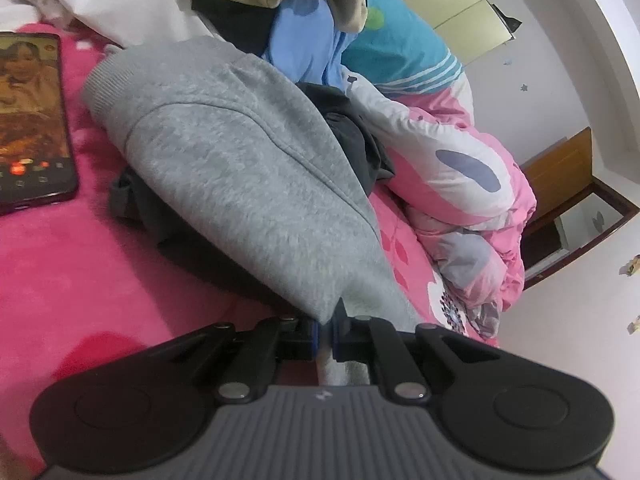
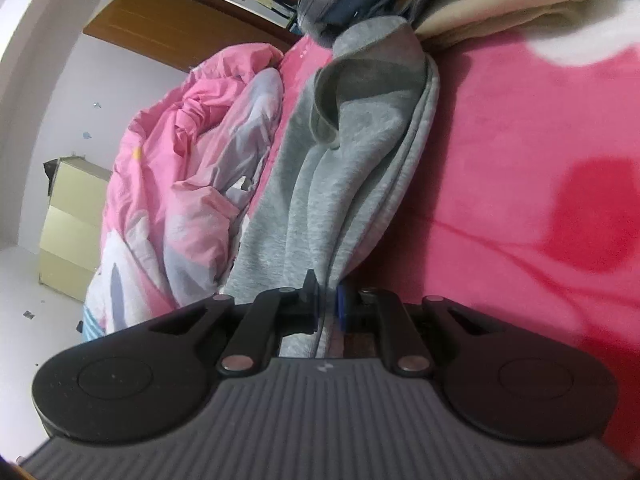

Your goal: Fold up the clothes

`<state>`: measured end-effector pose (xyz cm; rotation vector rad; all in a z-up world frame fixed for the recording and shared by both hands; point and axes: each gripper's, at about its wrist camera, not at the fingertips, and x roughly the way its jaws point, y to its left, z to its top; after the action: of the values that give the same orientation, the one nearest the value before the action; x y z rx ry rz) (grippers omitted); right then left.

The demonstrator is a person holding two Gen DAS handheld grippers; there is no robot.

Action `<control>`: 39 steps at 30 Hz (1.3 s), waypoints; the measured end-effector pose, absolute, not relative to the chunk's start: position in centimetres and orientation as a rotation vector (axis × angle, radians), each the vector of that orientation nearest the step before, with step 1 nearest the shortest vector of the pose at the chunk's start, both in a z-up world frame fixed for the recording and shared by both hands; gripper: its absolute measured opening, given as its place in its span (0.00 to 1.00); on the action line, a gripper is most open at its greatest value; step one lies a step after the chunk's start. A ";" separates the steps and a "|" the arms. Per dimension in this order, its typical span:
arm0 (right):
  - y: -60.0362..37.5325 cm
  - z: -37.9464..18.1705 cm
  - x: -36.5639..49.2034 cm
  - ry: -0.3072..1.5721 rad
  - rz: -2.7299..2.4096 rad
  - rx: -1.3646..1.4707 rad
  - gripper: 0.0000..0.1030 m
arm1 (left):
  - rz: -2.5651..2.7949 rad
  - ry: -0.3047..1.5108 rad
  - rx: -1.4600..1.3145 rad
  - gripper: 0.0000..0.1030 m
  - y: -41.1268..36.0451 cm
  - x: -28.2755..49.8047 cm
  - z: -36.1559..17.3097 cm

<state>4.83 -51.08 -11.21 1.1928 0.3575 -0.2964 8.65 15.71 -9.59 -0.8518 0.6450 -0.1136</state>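
A grey fleece sweatshirt (image 1: 240, 168) lies across the pink bed cover (image 1: 80, 264), its ribbed hem at the upper left. My left gripper (image 1: 326, 330) is shut on the near edge of the grey fabric, which runs between its blue-padded fingers. In the right wrist view the same grey sweatshirt (image 2: 320, 184) stretches away from me in long folds, its darker inside showing near the far end. My right gripper (image 2: 328, 308) is shut on the near end of the fabric.
A phone (image 1: 30, 120) with a lit screen lies on the cover at the left. A pile of blue, beige, white and dark clothes (image 1: 312, 28) sits behind the sweatshirt. A crumpled pink and white quilt (image 1: 460, 184) lies at the right, also seen as the quilt (image 2: 188, 152).
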 end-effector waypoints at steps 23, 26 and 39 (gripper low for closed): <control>-52.7 -13.2 -8.8 0.245 -0.459 1.137 0.36 | -0.100 0.712 -0.436 0.57 15.0 3.1 -7.5; -54.6 -13.6 -8.4 0.234 -0.458 1.135 0.41 | -0.139 0.664 -0.336 0.62 13.1 2.3 -5.5; -58.6 -13.3 -2.6 0.268 -0.478 1.025 0.46 | -0.352 0.639 -0.147 0.67 1.9 5.6 -5.2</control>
<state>-2.56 -58.61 -13.31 1.0248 0.2684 -0.4778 5.56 1.91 -5.23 -0.1474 0.6392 -0.3525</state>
